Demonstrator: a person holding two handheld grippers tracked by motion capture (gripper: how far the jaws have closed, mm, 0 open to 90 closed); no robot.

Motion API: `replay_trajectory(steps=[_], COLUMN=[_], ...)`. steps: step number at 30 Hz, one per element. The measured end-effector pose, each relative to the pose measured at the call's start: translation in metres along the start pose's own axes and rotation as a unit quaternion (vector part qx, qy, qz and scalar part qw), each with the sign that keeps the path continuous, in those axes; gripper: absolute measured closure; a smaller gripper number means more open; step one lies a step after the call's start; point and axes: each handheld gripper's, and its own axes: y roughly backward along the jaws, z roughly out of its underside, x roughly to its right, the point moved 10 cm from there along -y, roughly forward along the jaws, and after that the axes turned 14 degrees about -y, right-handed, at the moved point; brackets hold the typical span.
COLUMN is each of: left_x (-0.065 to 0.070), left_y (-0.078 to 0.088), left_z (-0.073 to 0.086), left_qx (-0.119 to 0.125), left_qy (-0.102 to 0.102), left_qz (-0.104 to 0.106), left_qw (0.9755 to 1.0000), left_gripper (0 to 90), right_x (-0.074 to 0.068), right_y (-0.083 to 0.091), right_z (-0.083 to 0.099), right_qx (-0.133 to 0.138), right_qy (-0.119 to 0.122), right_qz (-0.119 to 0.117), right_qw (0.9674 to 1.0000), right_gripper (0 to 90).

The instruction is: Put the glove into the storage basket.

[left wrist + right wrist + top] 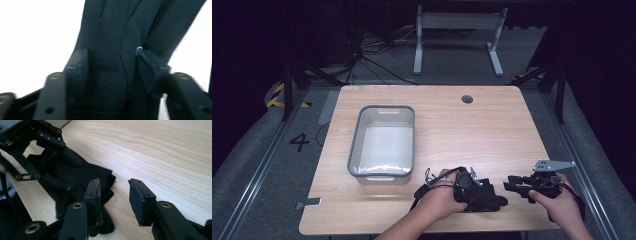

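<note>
Nearest thing: black glove [112, 50], close up between the left gripper's [111, 72] jaws in the left gripper view.
Where the glove lies: flat on the wooden table [462, 130], near the front edge, right of the white bin [383, 142] and apart from it; the person's left hand [439, 197] is over it.
Left gripper state: jaws partway spread and straddling the cloth; the pads look to sit against it, though the blur leaves me unsure whether they really pinch.
Right gripper [113, 202] state: jaws spread, nothing between them but bare tabletop.
Key relation: from the right gripper the glove [75, 180] lies just off its left jaw, its fingers pointing toward that gripper.
Long axis: roughly across the table, from one gripper toward the other.
Nearer hand: the left, already on the glove; the right would need a short sideways shift.
</note>
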Motion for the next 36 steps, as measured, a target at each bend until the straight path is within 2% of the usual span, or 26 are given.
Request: replay_trajectory(steps=[3,5,7,11,15,22,25,31,36], left_x=[-0.005,-0.006,-0.007,-0.008,-0.008,-0.016,-0.02,-0.029,-0.039], left_y=[0.002,0.002,0.004,0.01,0.024,0.056,0.07,0.092,0.111], left_z=[0.001,0.001,0.0,-0.003,-0.01,-0.018,-0.019,-0.019,-0.016], left_qx=[0.006,0.008,0.006,0.007,0.024,0.046,0.05,0.068,0.082], left_qy=[0.012,0.025,0.03,0.047,0.065,0.094,0.097,0.12,0.133], left_qz=[-0.007,-0.002,0.004,0.014,0.028,0.021,0.017,0.012,-0.003], left_qw=[0.9999,0.9996,0.9995,0.9988,0.9972,0.9943,0.9939,0.9903,0.9878], left_gripper=[60.7,64.4,66.3,67.3,67.5,67.5,67.5,67.5,67.4], right_x=[-0.001,0.0,0.002,0.004,0.006,0.008,0.008,0.01,0.008], right_y=[0.0,0.0,-0.001,-0.001,0.001,0.002,0.002,0.0,-0.002], right_z=[0.0,0.0,0.0,-0.001,-0.004,-0.005,-0.006,-0.006,-0.006], right_qx=[0.0,-0.001,-0.002,0.001,0.009,0.014,0.015,0.013,0.012], right_qy=[0.0,0.001,-0.002,-0.002,-0.005,-0.007,-0.009,-0.013,-0.017], right_qz=[-0.001,-0.002,-0.001,0.001,0.003,0.004,0.003,0.003,0.0], right_qw=[1.0,1.0,1.0,1.0,0.9999,0.9999,0.9998,0.9998,0.9998], right_gripper=[61.8,61.9,62.3,62.8,63.6,64.1,64.0,62.9,62.8])
